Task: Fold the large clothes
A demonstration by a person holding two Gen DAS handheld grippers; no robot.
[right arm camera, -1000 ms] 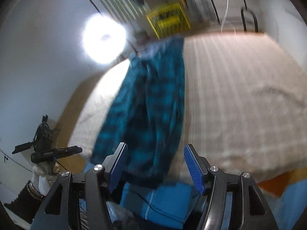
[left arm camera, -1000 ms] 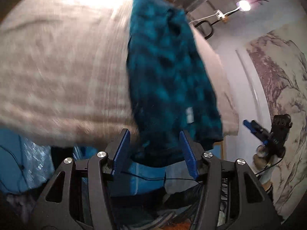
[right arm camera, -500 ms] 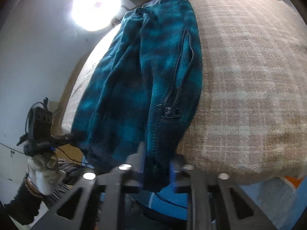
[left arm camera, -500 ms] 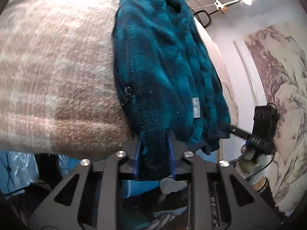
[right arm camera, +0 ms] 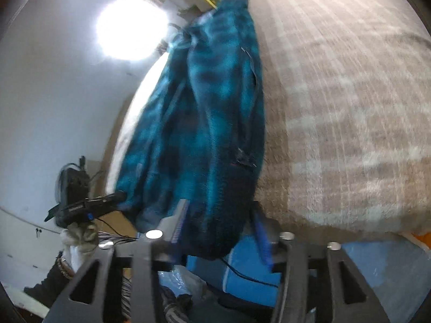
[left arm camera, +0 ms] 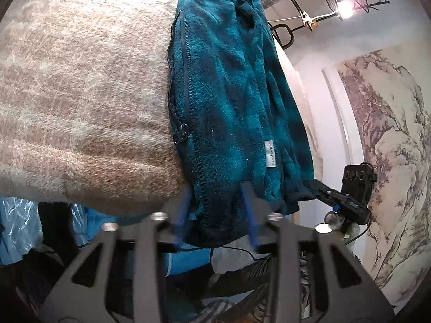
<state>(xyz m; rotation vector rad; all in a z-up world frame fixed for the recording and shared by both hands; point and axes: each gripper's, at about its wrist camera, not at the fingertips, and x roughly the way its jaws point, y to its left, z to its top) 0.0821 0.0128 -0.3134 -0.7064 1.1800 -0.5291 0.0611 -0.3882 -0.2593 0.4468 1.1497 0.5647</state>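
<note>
While the teal plaid fleece jacket [left arm camera: 229,102] is draped lengthwise over the beige checked blanket [left arm camera: 80,94], its hanging hem is flanked by the opening fingers of the left gripper [left arm camera: 218,215] and right gripper [right arm camera: 219,228], no longer clamped.

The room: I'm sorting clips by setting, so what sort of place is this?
Probably a bedroom at home: a teal fleece jacket lies on a plaid blanket over what looks like a bed, with a landscape mural on the wall.

Each wrist view looks forward and down along its tongs, close at the bed's [left arm camera: 80,94] edge; both share the fleece [left arm camera: 229,94] [right arm camera: 210,107].
</note>
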